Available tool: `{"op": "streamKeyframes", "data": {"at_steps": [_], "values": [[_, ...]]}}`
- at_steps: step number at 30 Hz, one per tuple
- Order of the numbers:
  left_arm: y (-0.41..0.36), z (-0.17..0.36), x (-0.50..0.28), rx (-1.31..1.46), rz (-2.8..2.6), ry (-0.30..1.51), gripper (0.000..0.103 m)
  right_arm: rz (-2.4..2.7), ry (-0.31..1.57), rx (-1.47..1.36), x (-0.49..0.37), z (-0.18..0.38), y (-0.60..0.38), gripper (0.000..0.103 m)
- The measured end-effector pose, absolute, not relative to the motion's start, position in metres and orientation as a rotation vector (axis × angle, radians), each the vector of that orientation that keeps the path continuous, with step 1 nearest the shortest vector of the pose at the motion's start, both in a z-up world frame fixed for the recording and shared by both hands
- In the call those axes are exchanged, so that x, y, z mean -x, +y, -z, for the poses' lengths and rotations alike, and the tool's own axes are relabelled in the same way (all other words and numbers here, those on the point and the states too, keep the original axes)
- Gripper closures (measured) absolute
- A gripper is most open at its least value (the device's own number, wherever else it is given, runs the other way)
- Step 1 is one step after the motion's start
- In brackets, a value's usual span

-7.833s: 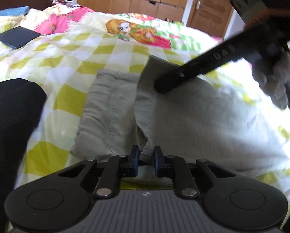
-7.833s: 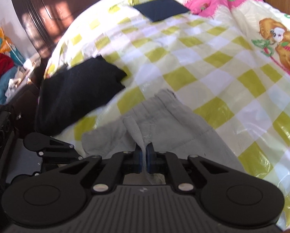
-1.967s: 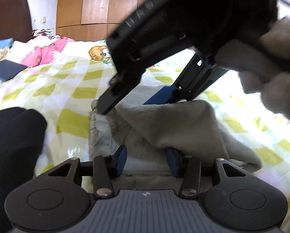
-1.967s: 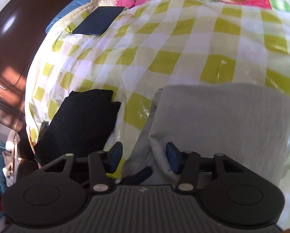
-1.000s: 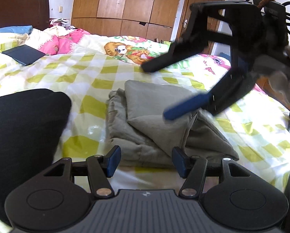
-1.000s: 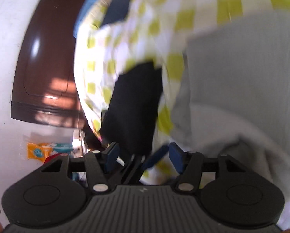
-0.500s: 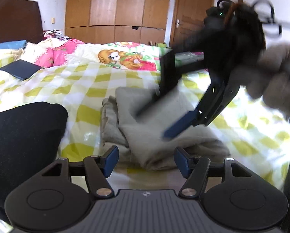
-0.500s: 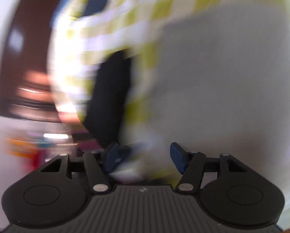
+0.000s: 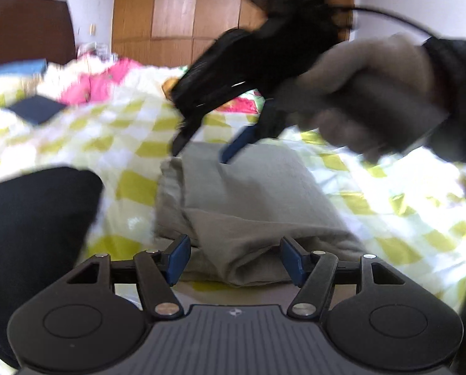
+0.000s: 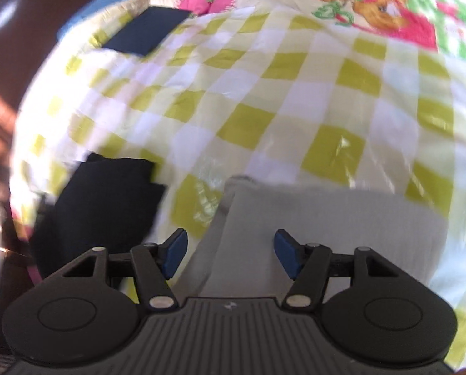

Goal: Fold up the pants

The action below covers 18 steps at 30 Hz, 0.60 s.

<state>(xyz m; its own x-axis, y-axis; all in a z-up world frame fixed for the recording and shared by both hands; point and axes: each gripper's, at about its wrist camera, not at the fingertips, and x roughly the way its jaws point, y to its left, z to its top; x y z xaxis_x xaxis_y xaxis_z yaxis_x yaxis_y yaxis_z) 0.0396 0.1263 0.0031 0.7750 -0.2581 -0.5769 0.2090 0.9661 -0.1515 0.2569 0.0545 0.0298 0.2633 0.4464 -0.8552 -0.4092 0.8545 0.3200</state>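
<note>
The grey pants (image 9: 248, 200) lie folded into a thick stack on the yellow checked bedspread (image 9: 133, 150). My left gripper (image 9: 235, 257) is open at the stack's near edge; the bottom fold lies between its blue pads untouched. A gloved hand (image 9: 367, 100) holds my right gripper (image 9: 201, 153) over the stack's far left corner. In the right wrist view the right gripper (image 10: 231, 251) hangs above the pants (image 10: 326, 225) with its jaws opening and no cloth pinched.
A black garment (image 9: 36, 225) lies left of the pants, close to their edge, seen also in the right wrist view as the black garment (image 10: 101, 200). A navy folded item (image 10: 145, 31) sits far up the bed near pink bedding. A wooden wardrobe (image 9: 176, 9) stands behind.
The right gripper has swung from above the near right of the stack to its far left corner, and its view turned from the headboard side onto the bed. The left gripper has hardly moved.
</note>
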Motion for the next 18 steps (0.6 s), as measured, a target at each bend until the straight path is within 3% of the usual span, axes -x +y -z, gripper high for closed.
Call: {"op": "streamKeyframes", "data": {"at_steps": [5, 7, 8, 10, 13, 18], "values": [[0.126, -0.003, -0.05, 0.181, 0.209, 0.685, 0.028, -0.523, 1.207, 0.049, -0.264, -0.011, 0.071, 0.042], [0.127, 0.001, -0.057, 0.203, 0.187, 0.718, 0.028, -0.504, 1.218, 0.037, -0.266, -0.007, 0.063, 0.066], [0.127, 0.003, -0.059, 0.208, 0.177, 0.735, 0.029, -0.496, 1.225, 0.022, -0.268, -0.006, 0.058, 0.071], [0.127, 0.005, -0.061, 0.219, 0.161, 0.749, 0.047, -0.506, 1.242, -0.028, -0.27, -0.007, 0.047, 0.084], [0.131, 0.012, -0.064, 0.257, 0.161, 0.79, 0.073, -0.524, 1.241, -0.049, -0.269, -0.01, 0.039, 0.094], [0.135, 0.007, -0.058, 0.274, 0.148, 0.773, 0.081, -0.58, 1.204, -0.119, -0.264, -0.025, 0.024, 0.097]]}}
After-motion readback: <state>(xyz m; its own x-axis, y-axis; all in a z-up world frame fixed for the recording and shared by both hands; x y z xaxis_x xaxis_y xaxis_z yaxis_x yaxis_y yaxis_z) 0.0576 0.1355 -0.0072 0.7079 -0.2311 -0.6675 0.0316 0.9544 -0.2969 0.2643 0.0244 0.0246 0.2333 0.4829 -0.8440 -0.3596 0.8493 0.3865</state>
